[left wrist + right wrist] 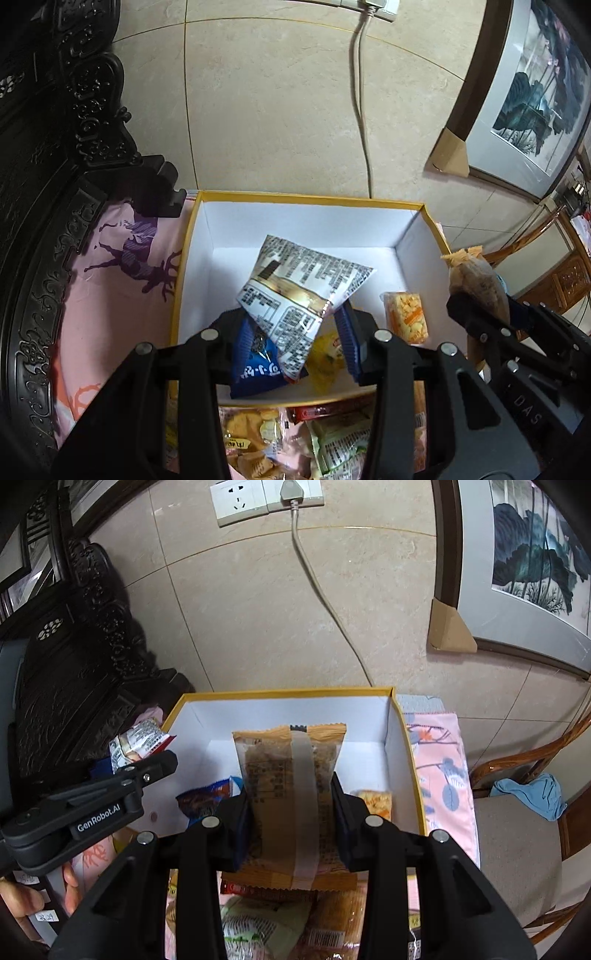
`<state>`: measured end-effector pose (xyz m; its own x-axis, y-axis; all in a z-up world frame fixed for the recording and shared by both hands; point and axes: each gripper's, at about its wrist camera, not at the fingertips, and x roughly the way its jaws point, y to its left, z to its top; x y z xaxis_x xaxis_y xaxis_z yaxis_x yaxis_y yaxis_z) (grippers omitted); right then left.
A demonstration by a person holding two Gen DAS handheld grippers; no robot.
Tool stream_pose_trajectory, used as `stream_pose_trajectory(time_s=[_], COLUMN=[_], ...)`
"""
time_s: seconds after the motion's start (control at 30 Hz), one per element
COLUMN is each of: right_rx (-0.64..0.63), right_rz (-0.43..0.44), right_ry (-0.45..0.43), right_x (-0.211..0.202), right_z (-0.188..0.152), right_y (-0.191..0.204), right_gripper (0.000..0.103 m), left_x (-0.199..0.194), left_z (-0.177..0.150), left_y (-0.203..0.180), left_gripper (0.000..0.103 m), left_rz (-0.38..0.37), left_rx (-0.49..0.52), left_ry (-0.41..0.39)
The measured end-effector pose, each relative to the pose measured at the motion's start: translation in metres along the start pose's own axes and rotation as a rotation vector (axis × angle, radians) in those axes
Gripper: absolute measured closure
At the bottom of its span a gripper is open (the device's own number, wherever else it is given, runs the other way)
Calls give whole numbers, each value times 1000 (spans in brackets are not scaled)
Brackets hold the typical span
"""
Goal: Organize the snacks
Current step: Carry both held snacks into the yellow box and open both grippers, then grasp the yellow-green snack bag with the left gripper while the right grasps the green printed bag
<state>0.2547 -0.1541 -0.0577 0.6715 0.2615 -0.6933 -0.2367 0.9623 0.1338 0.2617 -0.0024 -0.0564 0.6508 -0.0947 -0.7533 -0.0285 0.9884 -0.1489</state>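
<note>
My left gripper (295,332) is shut on a white and gold snack packet (295,291) that hangs over the yellow-rimmed white box (306,197). In the box lie a blue packet (255,363), a yellow packet (325,360) and an orange cracker packet (406,317). My right gripper (291,812) is shut on a tan packet with a pale strip (291,775), also above the box (280,694). The right wrist view shows the left gripper (162,764) at the left with its white packet (138,742). The right gripper (460,304) and its tan packet (476,277) appear at the right in the left wrist view.
Loose snacks (258,923) lie in a pile in front of the box on a pink patterned cloth (122,258). Dark carved furniture (44,147) stands at the left. A cable (317,590) runs down the tiled wall. A framed picture (517,572) and a chair (517,830) are at the right.
</note>
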Motion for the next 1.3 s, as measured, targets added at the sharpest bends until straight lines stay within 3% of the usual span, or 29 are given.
stream_pose_trajectory(time_s=[0.1, 0.13, 0.17, 0.2, 0.27, 0.43, 0.63, 0.77, 0.9, 1.1, 1.3], right_rx=[4, 7, 7, 5, 7, -3, -50, -239, -434, -544, -484], right_rz=[-10, -13, -9, -12, -24, -32, 107, 183, 151, 108, 243], right_ry=[-11, -15, -17, -20, -51, -83, -4, 96, 160, 216, 320], right_x=[2, 4, 5, 5, -2, -24, -37, -26, -2, 44, 80], right_z=[6, 10, 13, 15, 19, 18, -34, -97, -137, -140, -143], right_y=[-3, -4, -6, -7, -10, -20, -10, 23, 50, 56, 49], right_gripper=[63, 57, 34, 18, 10, 6, 6, 6, 6, 6, 1], left_x=[3, 3, 2, 1, -6, -19, -30, -35, -45, -72, -95], left_z=[2, 3, 4, 6, 9, 7, -23, -52, -80, -125, -176], left_y=[1, 1, 2, 3, 6, 21, 44, 60, 70, 84, 108], left_gripper=[58, 55, 36, 12, 2, 2, 2, 2, 2, 2, 2], left_rz=[6, 12, 19, 31, 74, 58, 75, 70, 70, 60, 66], left_rx=[5, 2, -1, -5, -17, -47, -94, -126, -133, -122, -146], left_ry=[3, -2, -11, -22, -64, -64, -23, 23, 57, 100, 164])
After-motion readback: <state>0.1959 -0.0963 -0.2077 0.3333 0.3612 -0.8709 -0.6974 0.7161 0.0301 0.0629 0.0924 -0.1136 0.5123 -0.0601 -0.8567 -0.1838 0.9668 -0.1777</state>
